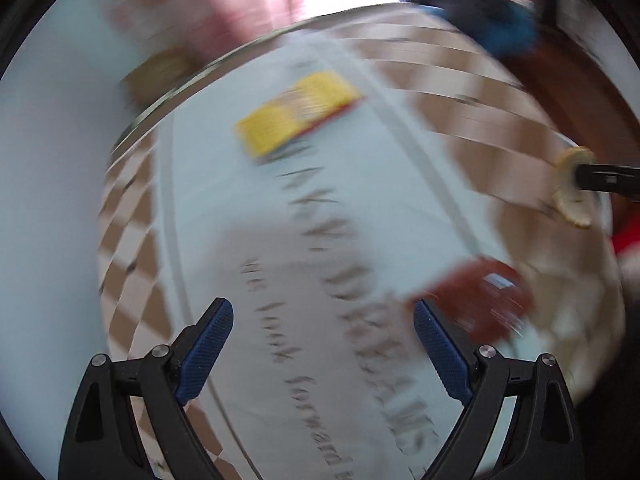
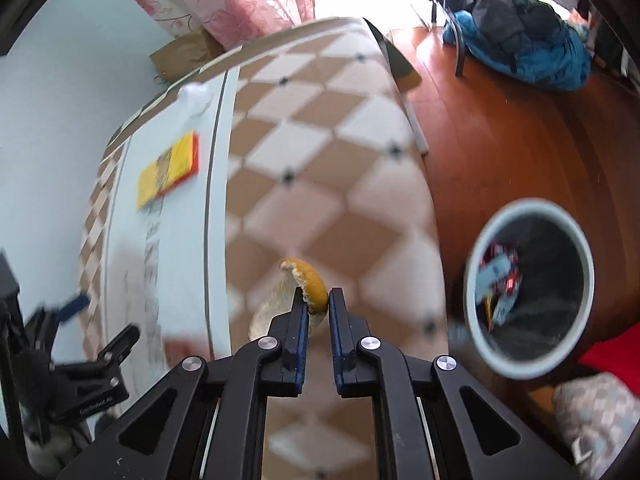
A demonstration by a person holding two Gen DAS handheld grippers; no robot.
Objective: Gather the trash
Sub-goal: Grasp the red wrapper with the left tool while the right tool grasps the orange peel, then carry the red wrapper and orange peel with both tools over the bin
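Note:
My right gripper (image 2: 318, 295) is shut on a piece of orange peel (image 2: 309, 284) and holds it above the checkered tablecloth (image 2: 320, 128). The peel also shows at the right edge of the left wrist view (image 1: 573, 188). A grey-rimmed trash bin (image 2: 530, 292) with wrappers inside stands on the wooden floor to the right of the table. My left gripper (image 1: 322, 344) is open and empty over the white printed runner (image 1: 340, 216). A yellow and red packet (image 1: 298, 112) lies on the runner ahead, also in the right wrist view (image 2: 168, 170). A red wrapper (image 1: 480, 300) lies by the left gripper's right finger.
A small white crumpled piece (image 2: 196, 98) lies at the runner's far end. A brown paper bag (image 2: 186, 54) leans by the pink curtain. A chair with blue and dark clothes (image 2: 520, 36) stands on the floor. A red cushion (image 2: 616, 356) lies near the bin.

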